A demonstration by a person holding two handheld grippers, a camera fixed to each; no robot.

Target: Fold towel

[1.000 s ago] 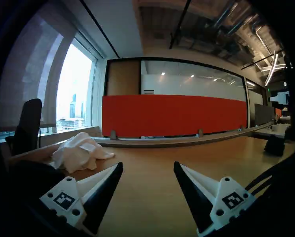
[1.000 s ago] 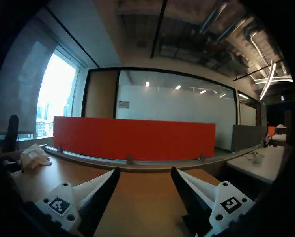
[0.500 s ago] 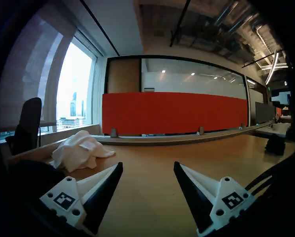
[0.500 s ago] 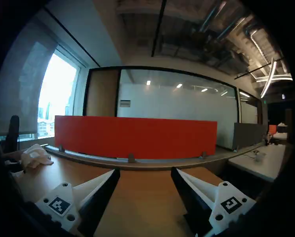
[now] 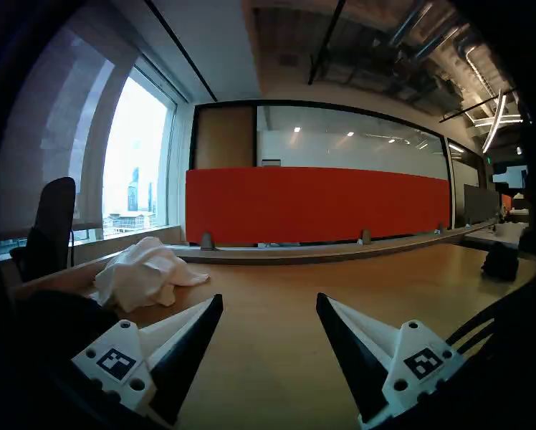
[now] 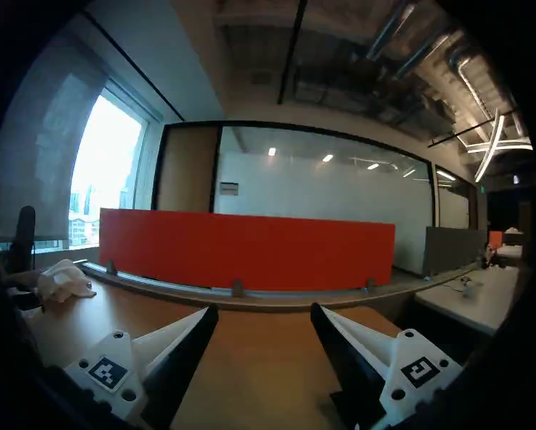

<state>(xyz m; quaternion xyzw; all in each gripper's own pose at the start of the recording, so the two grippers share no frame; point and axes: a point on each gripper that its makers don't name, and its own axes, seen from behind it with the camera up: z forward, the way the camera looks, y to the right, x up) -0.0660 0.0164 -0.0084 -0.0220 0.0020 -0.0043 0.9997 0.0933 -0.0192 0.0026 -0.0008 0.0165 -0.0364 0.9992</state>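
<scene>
The fold is not yet begun. The white towel [image 5: 145,274] lies crumpled in a heap on the wooden desk [image 5: 426,287], ahead and to the left of the left gripper [image 5: 268,297], clear of its fingers. That gripper is spread wide and empty. So is the right gripper [image 6: 264,307], with the towel well off to its left. The next move likely calls for both to close in leftward and find corners, so the heap can be spread flat.
</scene>
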